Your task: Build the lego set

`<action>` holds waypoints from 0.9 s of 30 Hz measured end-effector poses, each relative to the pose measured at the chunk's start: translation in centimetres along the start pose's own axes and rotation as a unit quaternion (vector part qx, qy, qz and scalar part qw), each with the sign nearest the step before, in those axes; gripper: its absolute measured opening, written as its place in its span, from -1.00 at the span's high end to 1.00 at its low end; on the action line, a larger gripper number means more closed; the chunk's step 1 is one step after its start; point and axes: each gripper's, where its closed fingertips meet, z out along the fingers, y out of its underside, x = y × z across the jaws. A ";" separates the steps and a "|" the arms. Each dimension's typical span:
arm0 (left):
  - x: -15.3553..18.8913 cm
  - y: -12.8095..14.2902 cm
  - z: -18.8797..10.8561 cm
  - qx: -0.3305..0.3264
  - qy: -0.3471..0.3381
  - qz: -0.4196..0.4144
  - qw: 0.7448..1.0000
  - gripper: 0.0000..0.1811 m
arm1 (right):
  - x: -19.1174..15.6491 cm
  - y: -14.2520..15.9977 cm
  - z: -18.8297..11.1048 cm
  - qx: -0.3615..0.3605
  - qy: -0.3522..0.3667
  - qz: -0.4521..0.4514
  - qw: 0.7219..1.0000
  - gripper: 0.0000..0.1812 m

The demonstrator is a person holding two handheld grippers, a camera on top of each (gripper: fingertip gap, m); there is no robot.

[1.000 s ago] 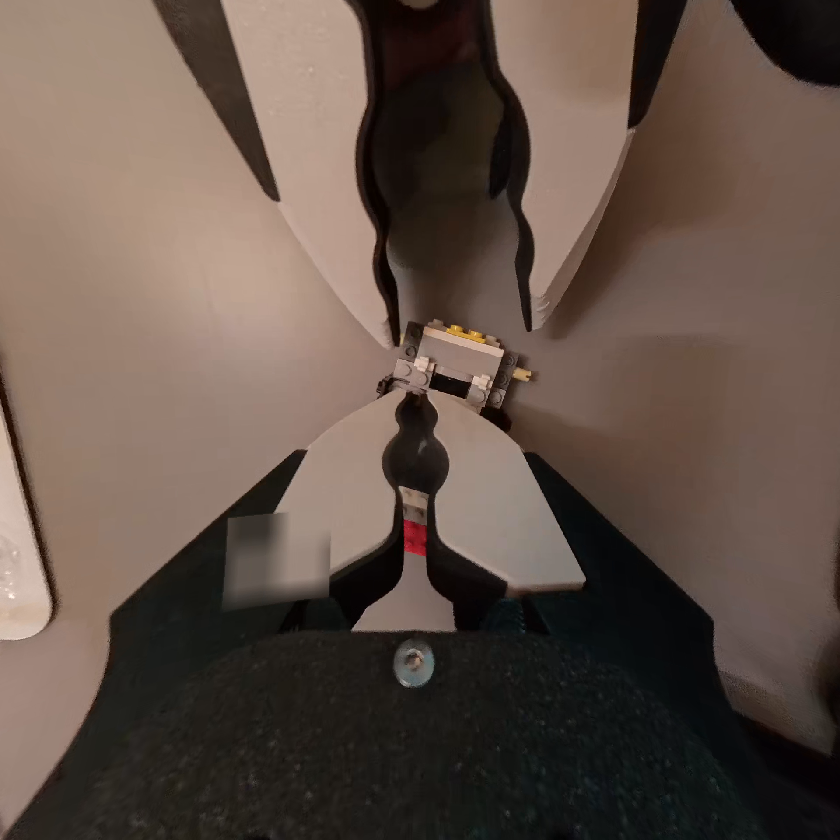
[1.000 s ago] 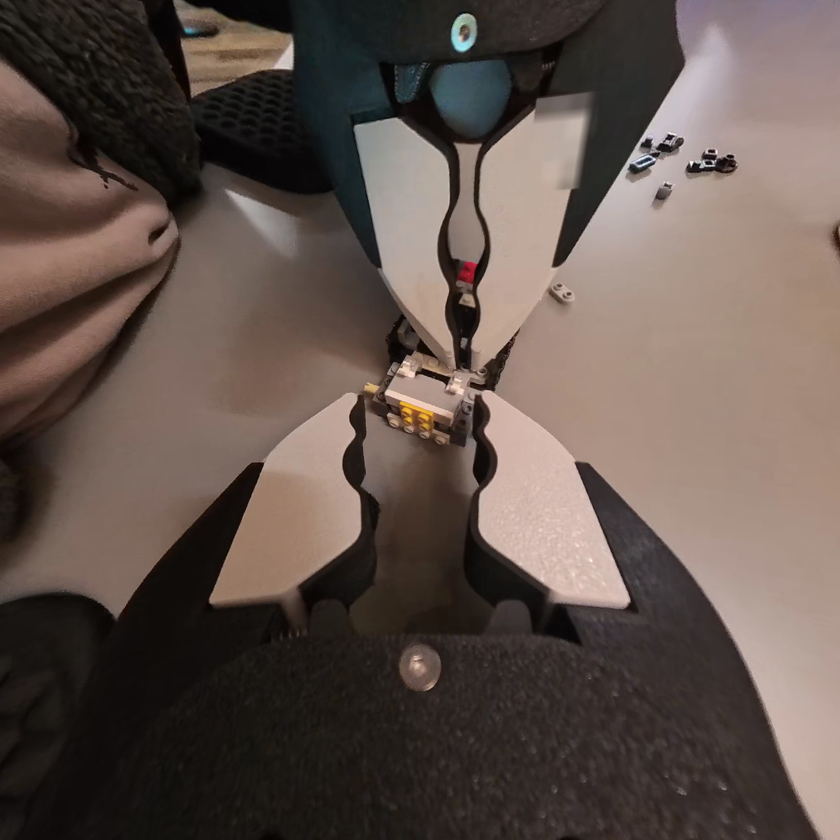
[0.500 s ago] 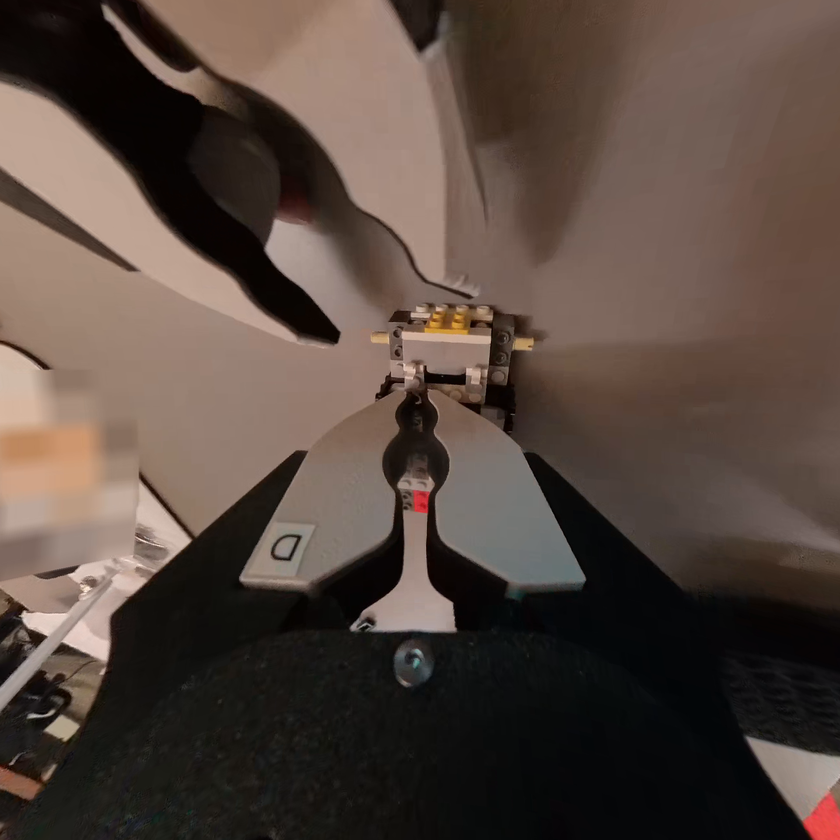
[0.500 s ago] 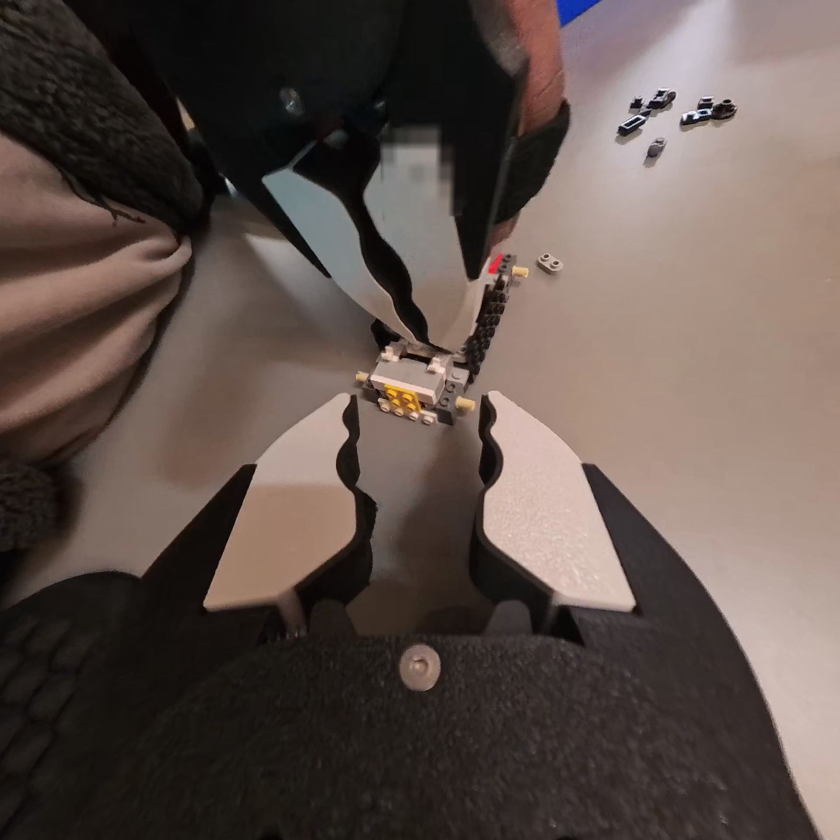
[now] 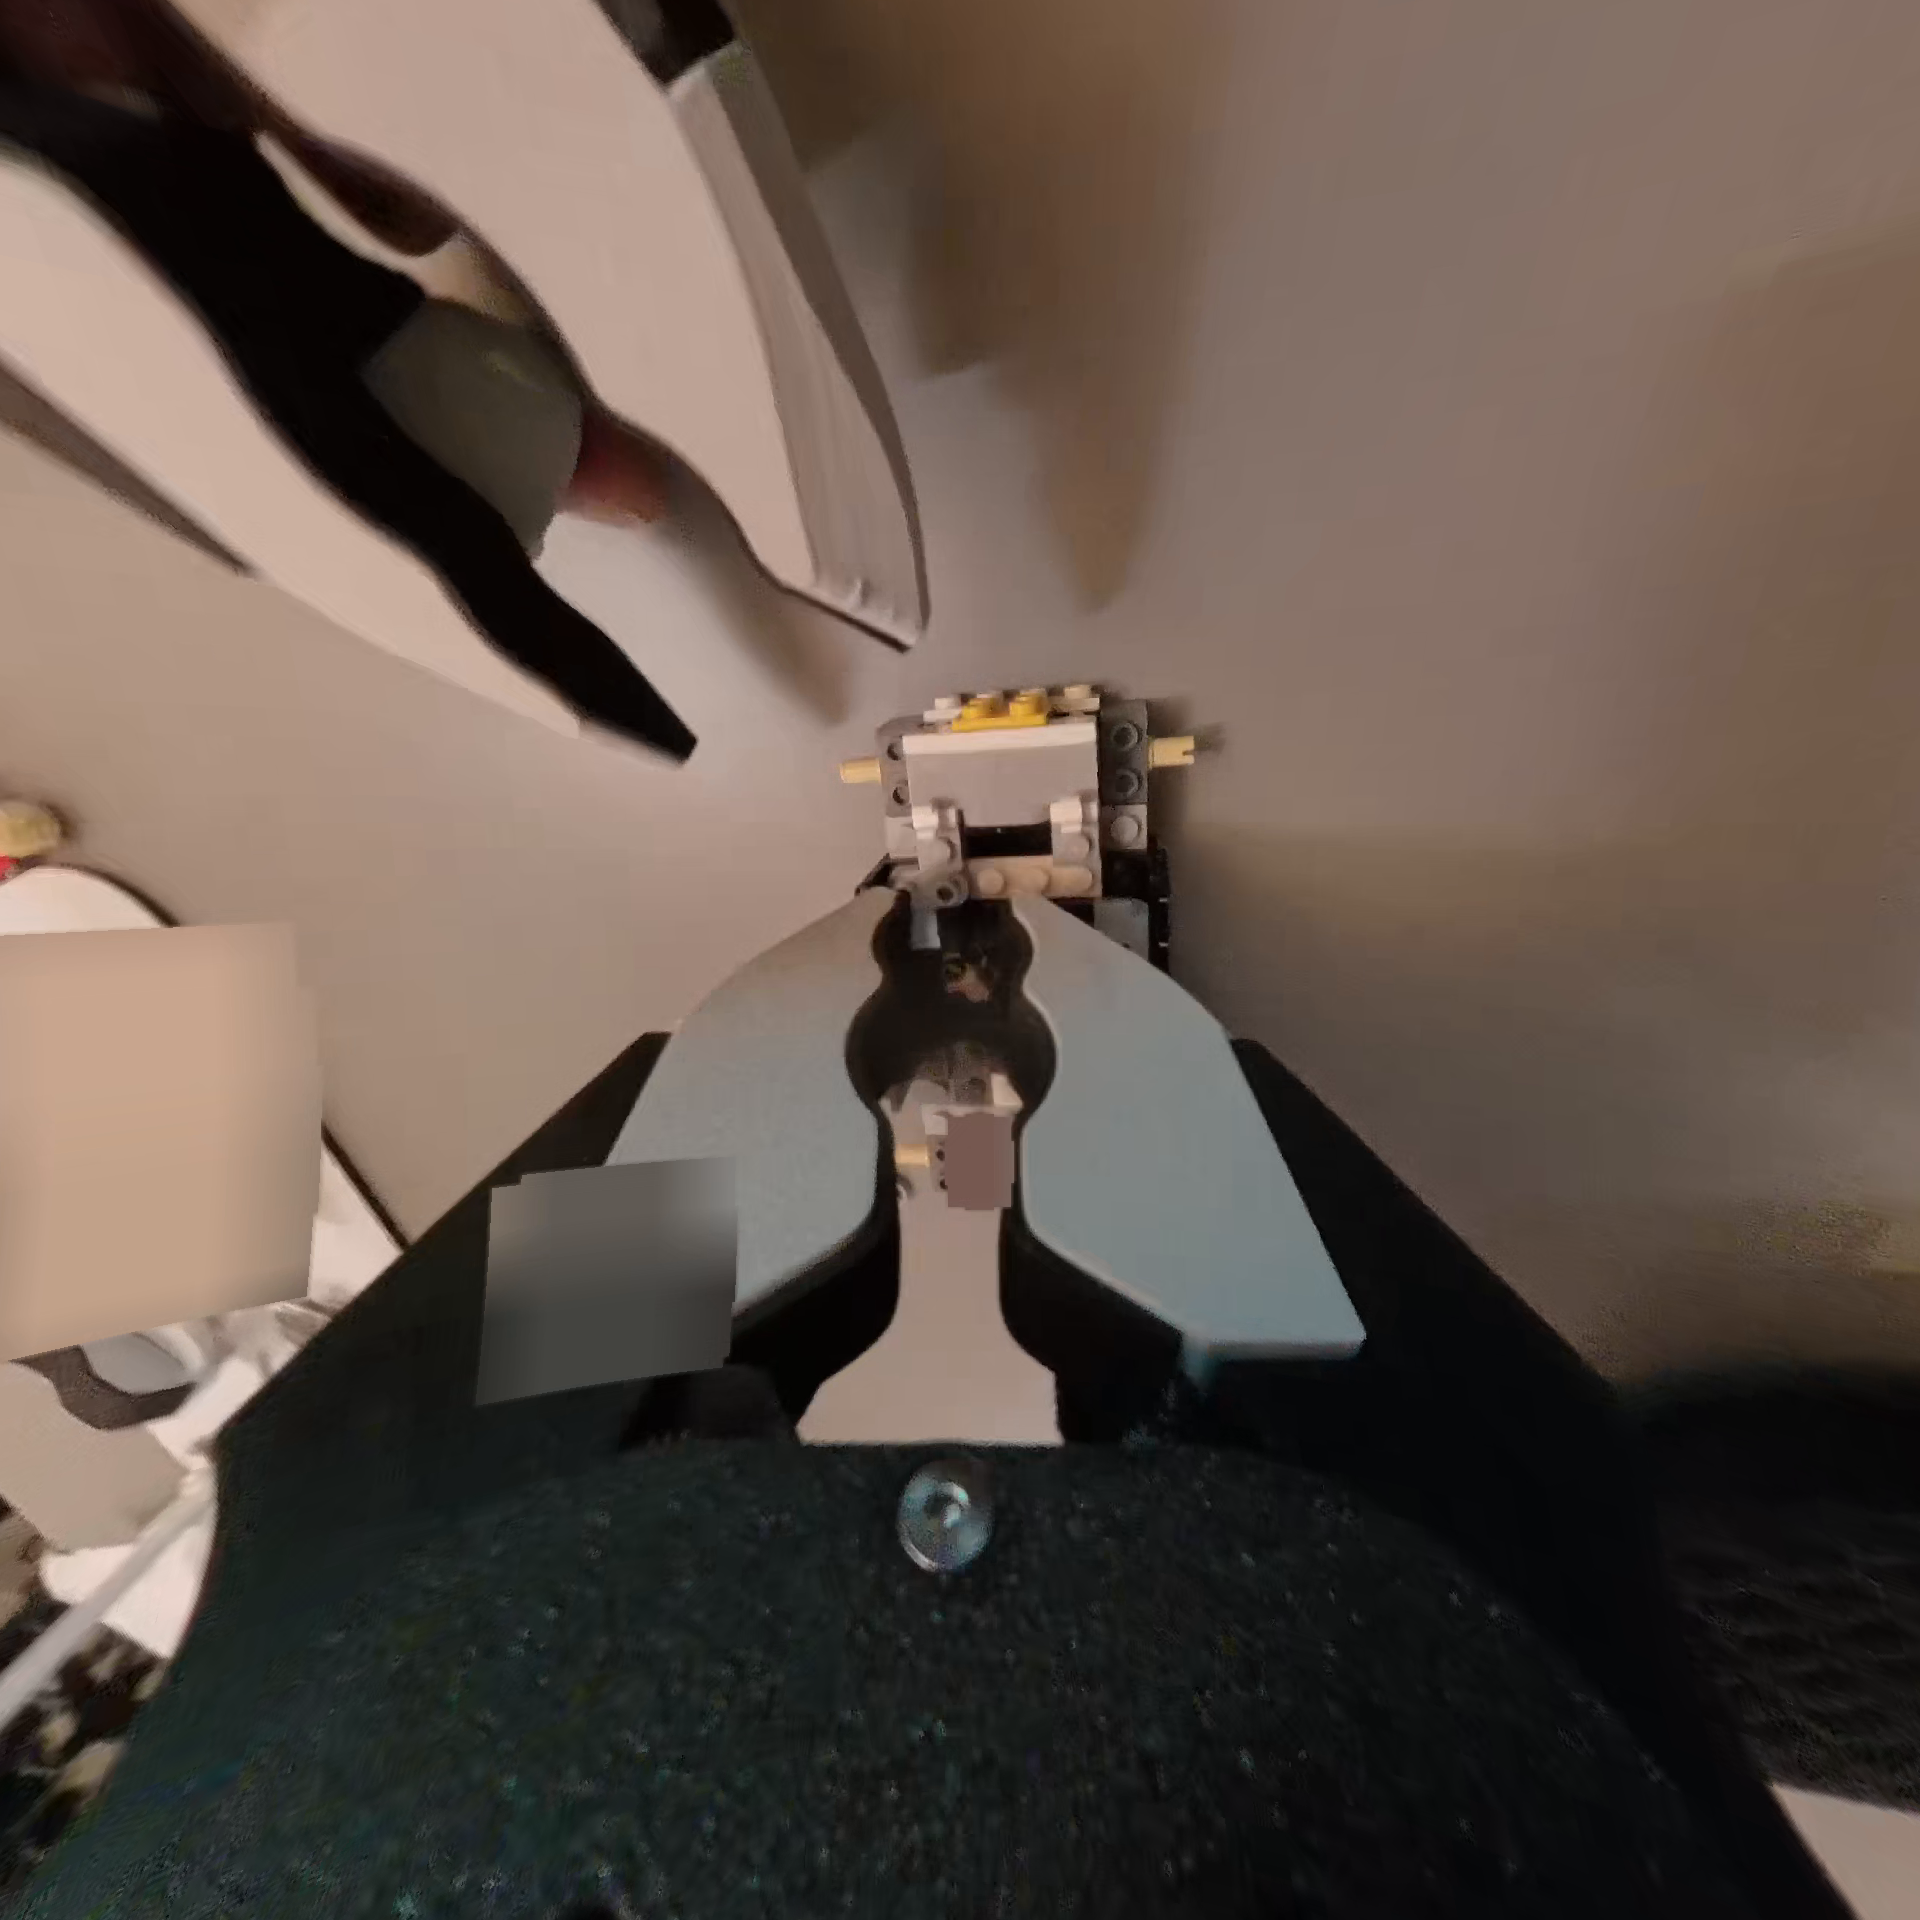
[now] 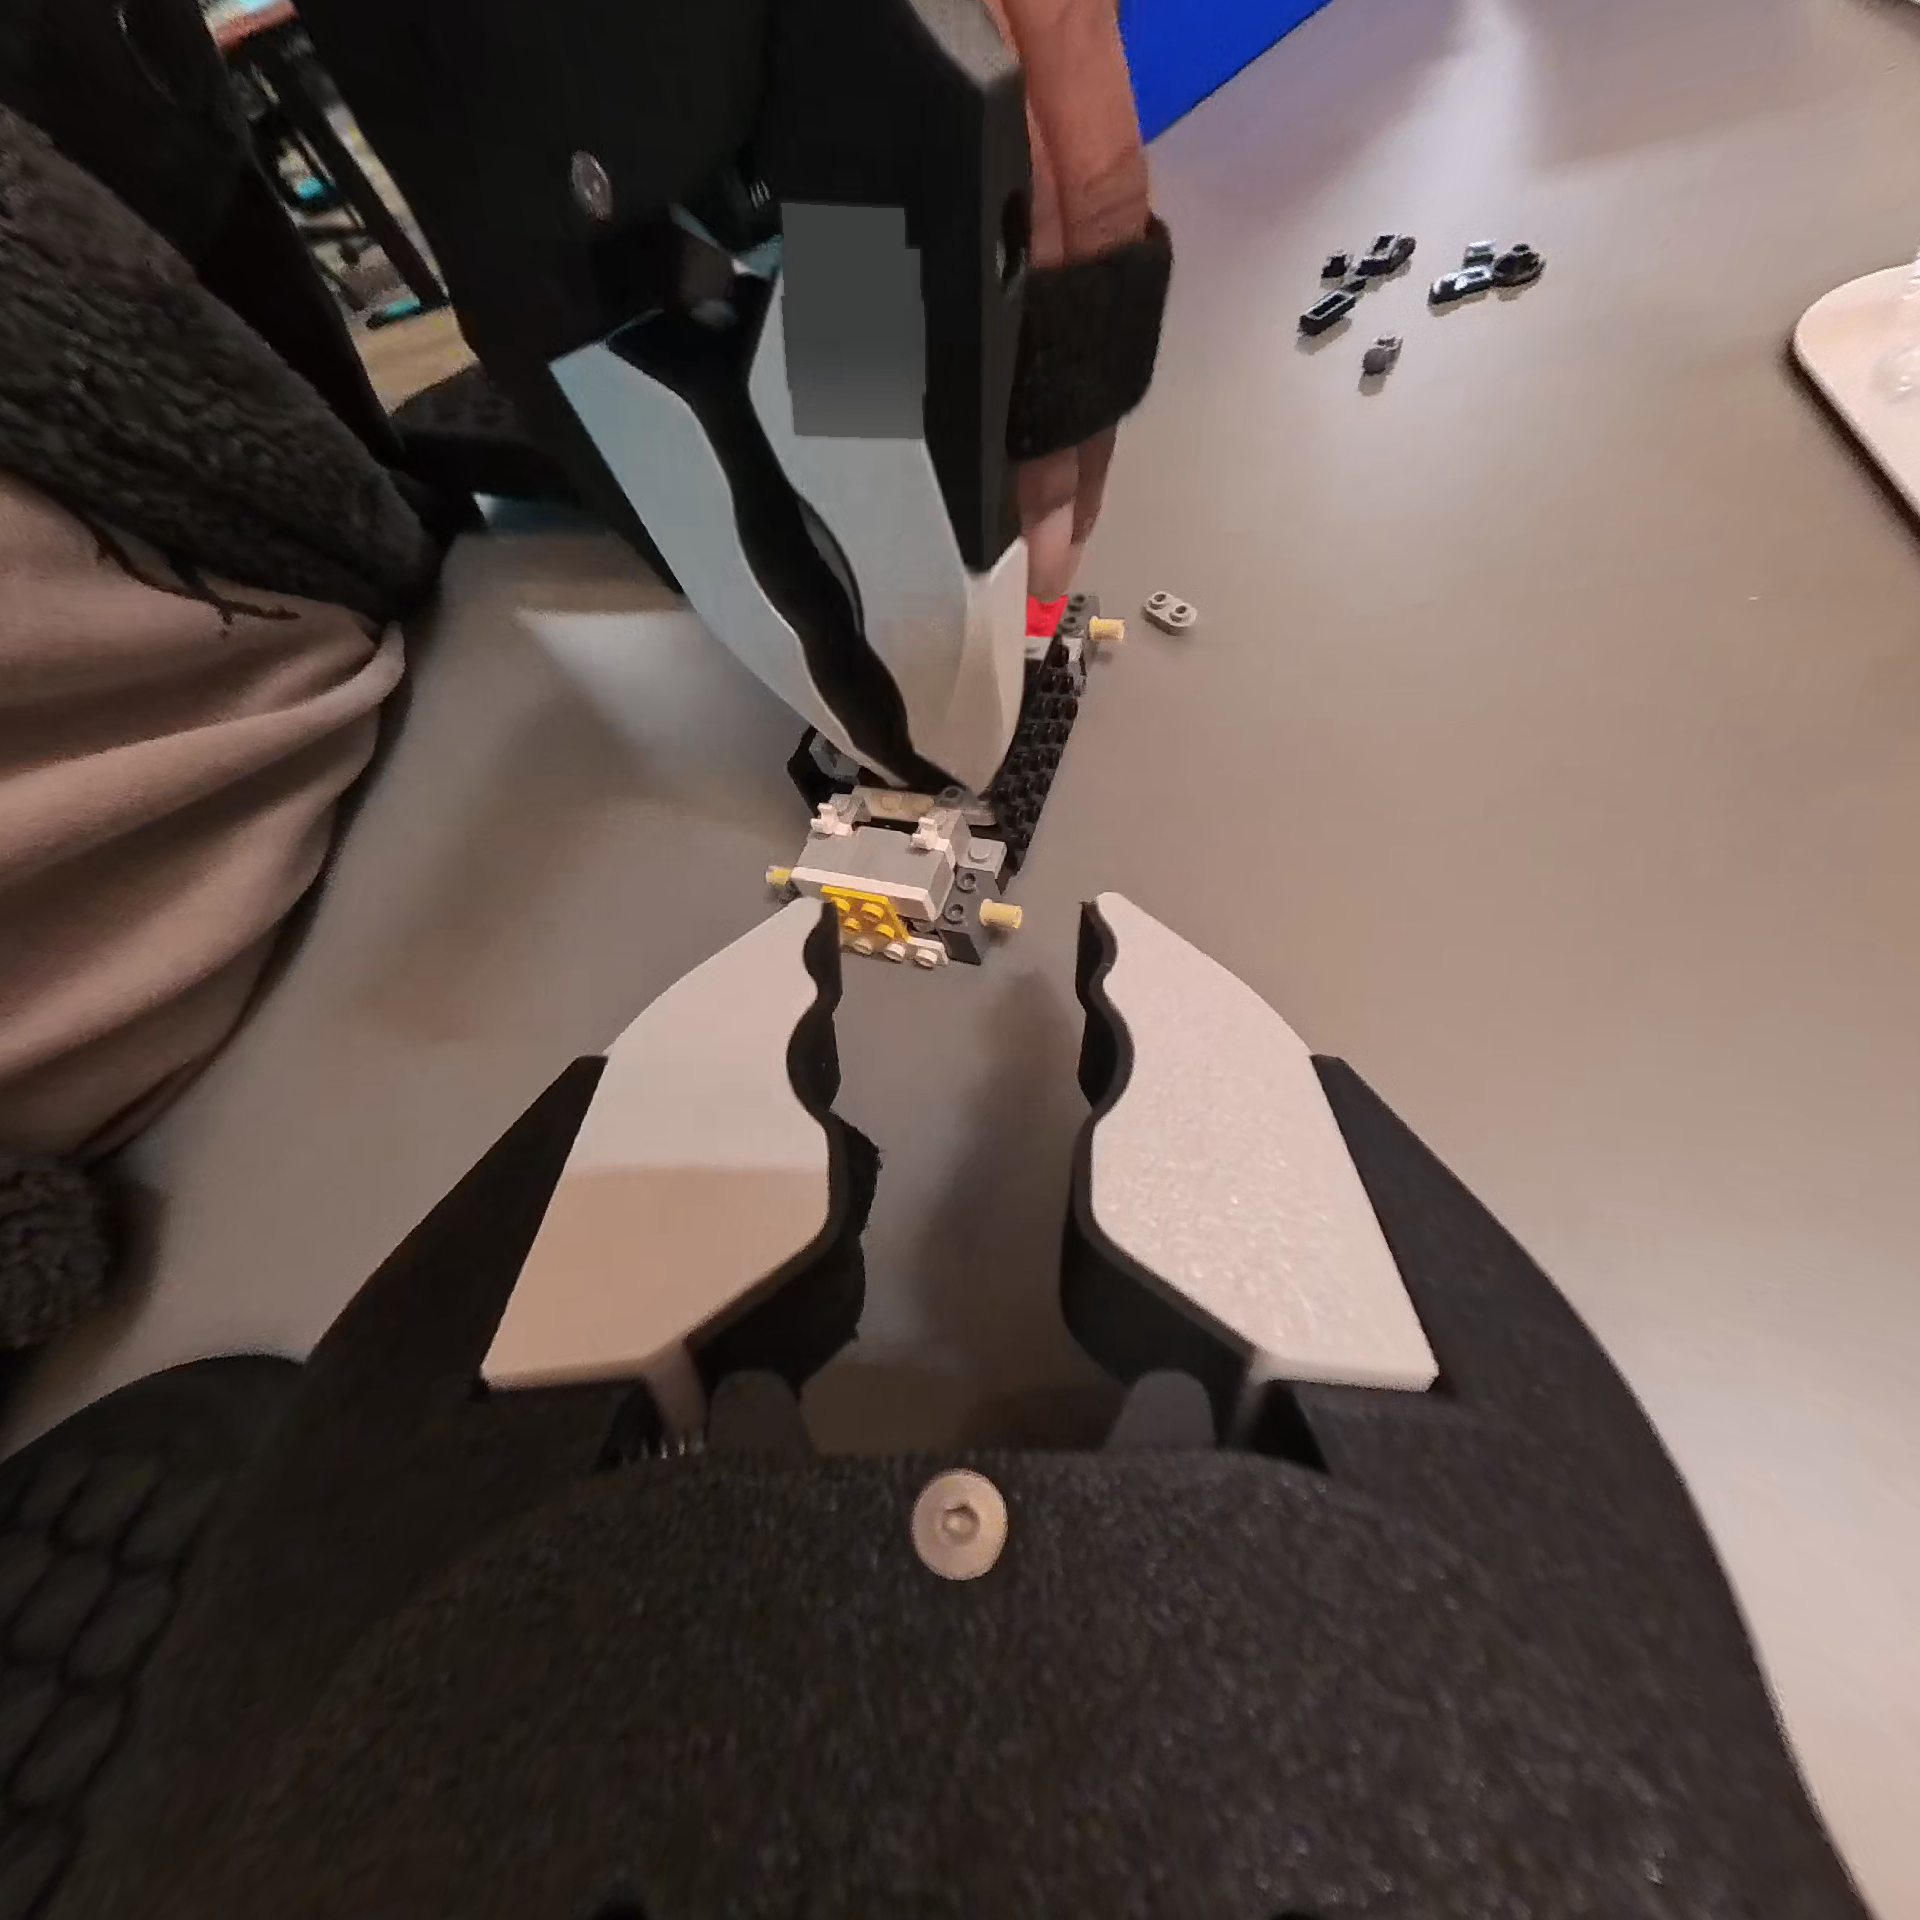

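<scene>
The left gripper (image 5: 961, 909) is clamping its jaws on the rear part of the lego model (image 6: 914, 868), pinning it on the grey desk (image 6: 1455, 935), while the right gripper (image 6: 951, 920) is hovering just in front of the model's nose with its jaws spread and nothing between them. The chief risk, as I judge it, is that the right gripper's tip is sitting almost against the yellow plate (image 6: 862, 914) at the front, so a careless push could be knocking that plate loose or shoving the whole model sideways out of the left grip. The left jaws are biting on only a narrow section, so a twist there could be snapping the black studded base (image 6: 1044, 727) away from the grey block. The small tan pins (image 6: 1003, 914) sticking out at the sides also look easy to catch. The model itself is showing a light grey sloped block with white clips, dark grey side bricks, a long black base running backward, and a red piece (image 6: 1044, 615) at the far end. A lone grey two-stud plate (image 6: 1172, 611) is lying just beside that end, and a scatter of dark loose parts (image 6: 1434, 281) is waiting well apart.
</scene>
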 end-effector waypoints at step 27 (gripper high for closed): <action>0.7 3.3 -0.3 0.176 -0.120 -0.105 0.971 0.32 | 1.5 -0.8 -0.4 0.033 0.024 0.061 0.997 0.52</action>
